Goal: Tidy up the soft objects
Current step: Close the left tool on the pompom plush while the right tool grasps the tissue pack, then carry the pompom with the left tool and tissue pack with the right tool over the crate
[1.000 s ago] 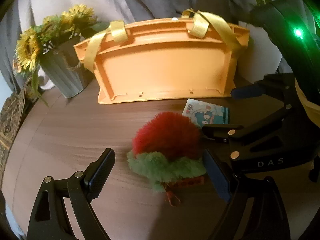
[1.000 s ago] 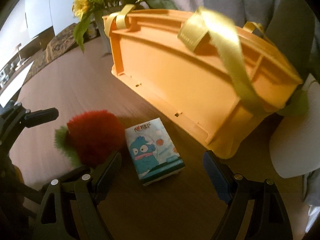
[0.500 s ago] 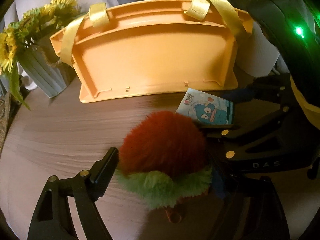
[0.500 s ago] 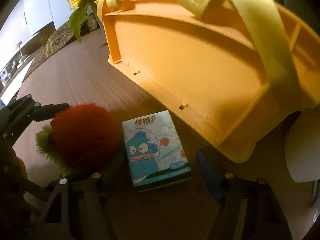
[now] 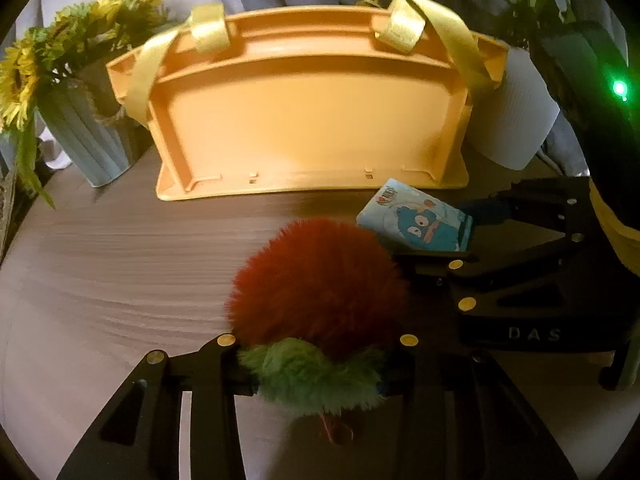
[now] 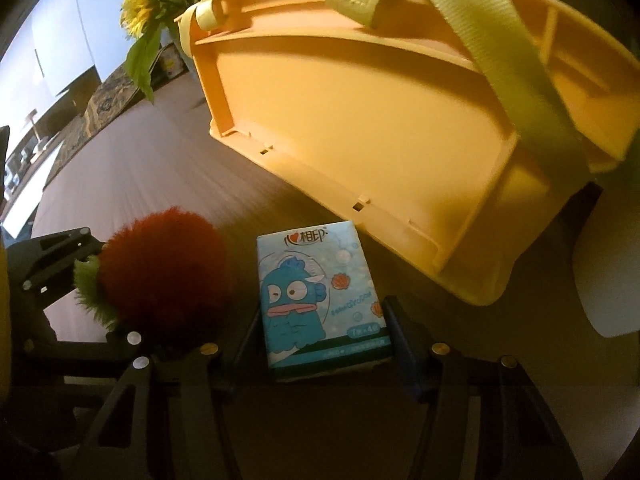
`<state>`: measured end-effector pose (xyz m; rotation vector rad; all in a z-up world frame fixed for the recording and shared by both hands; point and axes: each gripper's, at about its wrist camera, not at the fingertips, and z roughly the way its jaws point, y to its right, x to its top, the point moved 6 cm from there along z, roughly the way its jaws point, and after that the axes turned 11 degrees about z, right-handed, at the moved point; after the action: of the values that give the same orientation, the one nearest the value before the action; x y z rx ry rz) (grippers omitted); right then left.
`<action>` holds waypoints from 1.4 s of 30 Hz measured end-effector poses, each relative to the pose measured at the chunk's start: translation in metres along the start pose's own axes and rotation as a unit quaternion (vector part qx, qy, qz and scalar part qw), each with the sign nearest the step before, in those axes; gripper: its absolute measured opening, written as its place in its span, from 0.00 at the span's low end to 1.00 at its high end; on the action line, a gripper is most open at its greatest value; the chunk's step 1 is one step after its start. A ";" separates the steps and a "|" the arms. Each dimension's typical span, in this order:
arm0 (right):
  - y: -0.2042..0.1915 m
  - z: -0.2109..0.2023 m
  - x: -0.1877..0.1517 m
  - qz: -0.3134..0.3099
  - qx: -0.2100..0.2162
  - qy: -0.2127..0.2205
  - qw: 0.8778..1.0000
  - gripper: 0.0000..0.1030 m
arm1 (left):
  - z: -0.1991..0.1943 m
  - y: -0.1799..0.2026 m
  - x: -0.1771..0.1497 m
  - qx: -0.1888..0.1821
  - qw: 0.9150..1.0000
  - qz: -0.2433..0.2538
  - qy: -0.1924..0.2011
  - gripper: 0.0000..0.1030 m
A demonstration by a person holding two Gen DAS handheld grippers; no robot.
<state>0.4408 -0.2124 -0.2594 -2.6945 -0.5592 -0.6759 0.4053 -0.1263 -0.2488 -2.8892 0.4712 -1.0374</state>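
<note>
Two claws have each just been closing on a soft thing on the wooden table. The left gripper has its jaws sunk into the green fringe of the red-and-green pompom, pinching it low, at the six o'clock edge of the ball. The right gripper brackets the near end of the tissue pack, jaws at the pack's flanks and seemingly pressing. The pompom sits at the pack's nine o'clock, the two claws crowded just beside each other. Beyond, at twelve o'clock, stands the orange basket with its yellow straps, flanked by a sunflower vase. Likely trouble: a grip only on loose fur may slip on the lift; the pack, held by one end, may sag or pivot out; and the neighbouring claws may knock together or snag a strap on the way to the basket.
</note>
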 end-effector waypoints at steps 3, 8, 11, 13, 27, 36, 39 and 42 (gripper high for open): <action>0.001 -0.004 0.000 0.018 -0.003 0.007 1.000 0.56 | -0.008 -0.003 0.000 0.008 1.000 -0.010 0.005 0.37; 0.004 -0.016 0.000 0.047 -0.012 0.024 0.999 0.56 | -0.025 -0.009 0.000 0.014 0.999 -0.027 0.016 0.37; 0.003 -0.028 0.000 0.063 -0.017 0.039 0.997 0.56 | -0.037 -0.011 0.001 0.016 0.999 -0.035 0.027 0.37; 0.003 -0.037 0.000 0.074 -0.020 0.048 0.996 0.57 | -0.046 -0.014 0.003 0.016 0.998 -0.039 0.036 0.37; -0.020 -0.105 -0.001 0.135 -0.052 0.126 0.981 0.57 | -0.106 -0.039 0.014 0.013 0.994 -0.042 0.097 0.37; -0.051 -0.139 0.003 0.163 -0.073 0.166 0.970 0.57 | -0.143 -0.064 0.020 0.006 0.991 -0.031 0.130 0.37; -0.060 -0.148 0.005 0.175 -0.080 0.179 0.965 0.57 | -0.154 -0.072 0.021 -0.003 0.989 -0.026 0.145 0.37; -0.069 -0.157 0.006 0.186 -0.086 0.191 0.960 0.57 | -0.165 -0.078 0.024 -0.009 0.987 -0.018 0.157 0.37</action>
<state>0.3555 -0.2097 -0.1100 -2.6078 0.1057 -1.1337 0.3405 -0.0480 -0.0956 -2.7650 0.4428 -1.5121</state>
